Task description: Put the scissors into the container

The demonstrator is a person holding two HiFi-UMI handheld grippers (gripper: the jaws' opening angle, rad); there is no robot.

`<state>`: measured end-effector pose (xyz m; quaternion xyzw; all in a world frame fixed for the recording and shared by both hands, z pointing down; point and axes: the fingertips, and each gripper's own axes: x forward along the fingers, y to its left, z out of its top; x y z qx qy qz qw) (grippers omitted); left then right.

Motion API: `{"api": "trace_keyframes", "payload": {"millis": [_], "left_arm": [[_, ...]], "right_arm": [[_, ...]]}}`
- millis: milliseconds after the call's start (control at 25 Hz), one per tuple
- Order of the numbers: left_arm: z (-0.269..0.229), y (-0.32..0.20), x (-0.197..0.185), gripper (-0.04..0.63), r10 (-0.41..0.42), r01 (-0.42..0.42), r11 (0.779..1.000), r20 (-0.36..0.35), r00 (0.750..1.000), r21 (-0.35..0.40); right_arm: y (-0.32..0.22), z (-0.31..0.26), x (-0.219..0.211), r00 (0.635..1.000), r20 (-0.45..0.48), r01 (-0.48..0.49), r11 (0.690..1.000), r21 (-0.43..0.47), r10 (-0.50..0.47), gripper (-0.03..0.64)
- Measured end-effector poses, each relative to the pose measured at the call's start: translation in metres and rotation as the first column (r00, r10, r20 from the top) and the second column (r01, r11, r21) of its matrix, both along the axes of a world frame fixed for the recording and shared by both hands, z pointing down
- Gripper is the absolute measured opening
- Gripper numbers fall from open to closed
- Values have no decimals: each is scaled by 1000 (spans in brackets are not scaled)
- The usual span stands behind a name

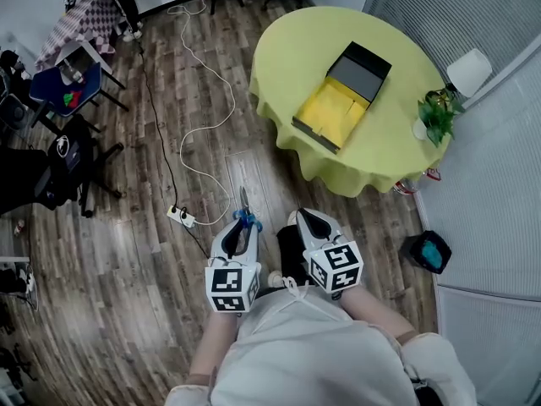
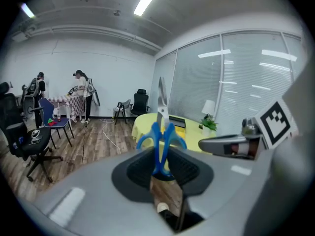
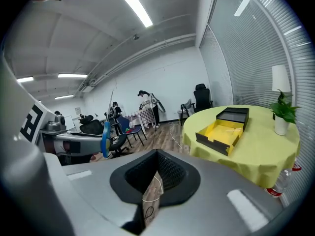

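Note:
Blue-handled scissors (image 1: 244,216) stand between the jaws of my left gripper (image 1: 243,228), blades pointing forward toward the table. In the left gripper view the pads press on the blue handles (image 2: 160,141) and the steel blades rise above them; left gripper (image 2: 160,168) is shut on the scissors. My right gripper (image 1: 311,220) hangs beside it, jaws together with nothing in them (image 3: 156,173). The container (image 1: 342,97), an open box with a yellow inside and a black lid, lies on the round table ahead (image 3: 222,129), well apart from both grippers.
The table wears a yellow-green cloth (image 1: 296,49), with a small plant (image 1: 438,112) and a white lamp (image 1: 469,70) at its right edge. A power strip with a white cable (image 1: 181,216) lies on the wood floor. Office chairs (image 1: 68,155) stand left; a dark bin (image 1: 427,250) right.

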<state>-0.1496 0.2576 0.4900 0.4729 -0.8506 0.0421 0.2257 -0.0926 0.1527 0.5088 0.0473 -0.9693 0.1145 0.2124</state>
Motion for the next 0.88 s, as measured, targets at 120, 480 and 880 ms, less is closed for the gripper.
{"api": "trace_keyframes", "payload": {"millis": [120, 480, 880], "left_arm": [[-6, -21, -28, 84, -7, 7, 1000, 6, 1000, 4], [-10, -152, -118, 84, -5, 5, 1000, 13, 1000, -3], [-11, -283, -173, 84, 111, -110, 993, 27, 993, -38]], "right_arm": [[-26, -7, -30, 1000, 13, 10, 1000, 9, -10, 0], [-158, -9, -115, 999, 28, 19, 1000, -7, -19, 0], [-275, -9, -167, 999, 31, -43, 999, -20, 44, 0]]}}
